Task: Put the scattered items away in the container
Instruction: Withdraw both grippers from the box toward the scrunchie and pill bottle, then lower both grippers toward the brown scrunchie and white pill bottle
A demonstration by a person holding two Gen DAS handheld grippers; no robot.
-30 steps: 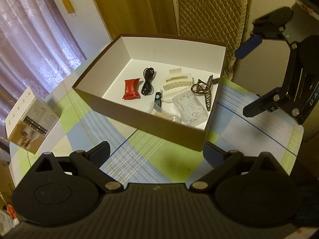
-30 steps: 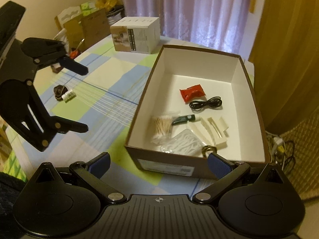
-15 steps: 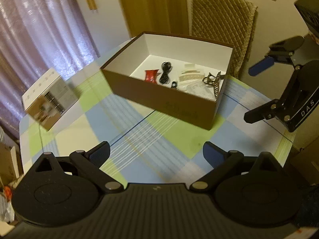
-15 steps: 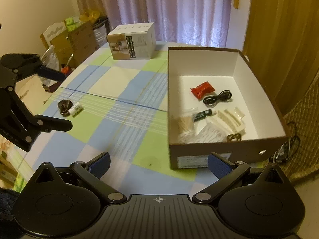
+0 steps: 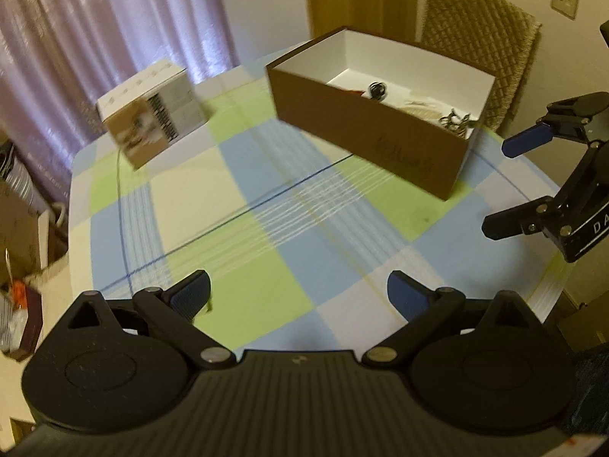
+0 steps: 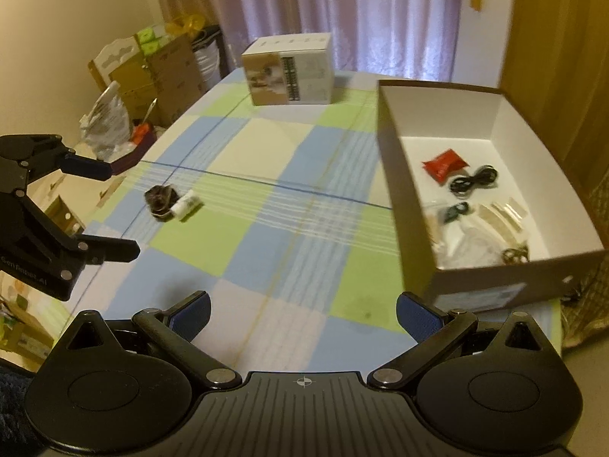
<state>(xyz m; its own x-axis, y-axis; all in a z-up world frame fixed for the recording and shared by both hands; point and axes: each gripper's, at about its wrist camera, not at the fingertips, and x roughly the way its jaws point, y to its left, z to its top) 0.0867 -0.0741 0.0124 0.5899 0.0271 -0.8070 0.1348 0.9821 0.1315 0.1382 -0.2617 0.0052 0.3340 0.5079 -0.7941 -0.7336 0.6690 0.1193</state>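
I'm pulling both grippers back from the brown box (image 5: pixel 384 129) now, so it sits farther off and its contents are mostly hidden behind the near wall in my left view. My right view swings left, bringing the dark bundle (image 6: pixel 160 198) and small white tube (image 6: pixel 187 202) closer to centre.

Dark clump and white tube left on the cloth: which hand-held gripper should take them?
Left. The left hand-held gripper, open, flanks the dark clump and white tube. The right hand-held gripper hangs near the box.
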